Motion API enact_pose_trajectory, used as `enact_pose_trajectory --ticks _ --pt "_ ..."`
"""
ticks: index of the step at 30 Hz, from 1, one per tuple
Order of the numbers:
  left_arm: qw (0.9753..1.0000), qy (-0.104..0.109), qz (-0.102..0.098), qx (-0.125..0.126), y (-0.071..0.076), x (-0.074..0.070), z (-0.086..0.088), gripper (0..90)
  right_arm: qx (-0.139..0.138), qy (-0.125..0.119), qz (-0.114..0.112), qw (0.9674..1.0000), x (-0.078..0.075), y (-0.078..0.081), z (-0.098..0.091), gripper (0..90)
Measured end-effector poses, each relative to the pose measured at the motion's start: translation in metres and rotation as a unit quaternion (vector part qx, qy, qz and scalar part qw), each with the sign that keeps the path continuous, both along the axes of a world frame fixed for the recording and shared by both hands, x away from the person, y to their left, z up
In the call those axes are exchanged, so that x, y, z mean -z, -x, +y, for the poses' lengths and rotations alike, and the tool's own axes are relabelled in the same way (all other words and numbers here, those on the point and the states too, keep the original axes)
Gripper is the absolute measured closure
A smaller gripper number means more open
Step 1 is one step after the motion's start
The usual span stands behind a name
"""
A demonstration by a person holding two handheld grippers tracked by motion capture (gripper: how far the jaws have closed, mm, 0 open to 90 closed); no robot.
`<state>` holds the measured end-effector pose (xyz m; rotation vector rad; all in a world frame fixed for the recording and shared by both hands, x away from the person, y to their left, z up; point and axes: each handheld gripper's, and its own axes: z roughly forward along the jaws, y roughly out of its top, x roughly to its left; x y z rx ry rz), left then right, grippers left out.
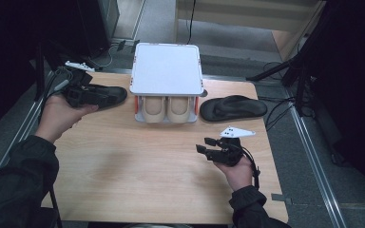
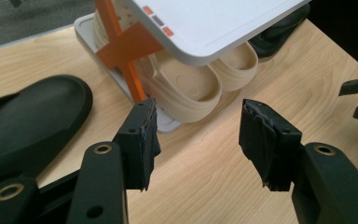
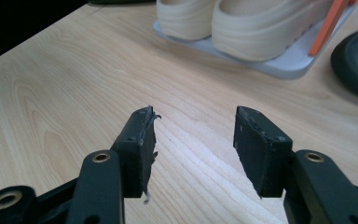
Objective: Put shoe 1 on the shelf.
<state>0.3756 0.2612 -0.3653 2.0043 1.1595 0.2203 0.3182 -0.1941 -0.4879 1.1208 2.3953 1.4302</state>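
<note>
My left claw (image 1: 105, 98) hangs released over the left black sandal (image 1: 102, 96) at the table's (image 1: 138, 175) far left, its jaws spread with nothing between them. My right claw (image 1: 208, 146) hovers released over bare wood at the table's right, well short of the right black sandal (image 1: 233, 108), which lies flat just beside the white rack (image 1: 167, 69). A beige pair of shoes (image 1: 167, 110) sits on the rack's lower tier between the two sandals.
</note>
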Motion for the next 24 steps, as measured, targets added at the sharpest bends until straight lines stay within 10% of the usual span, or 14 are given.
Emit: enact_pose_trajectory --ticks 24 --pt "0.9992 0.013 0.023 -0.031 0.003 0.066 0.021 70.7 0.017 -0.017 0.033 0.9992 0.003 -0.011 -0.01 48.1"
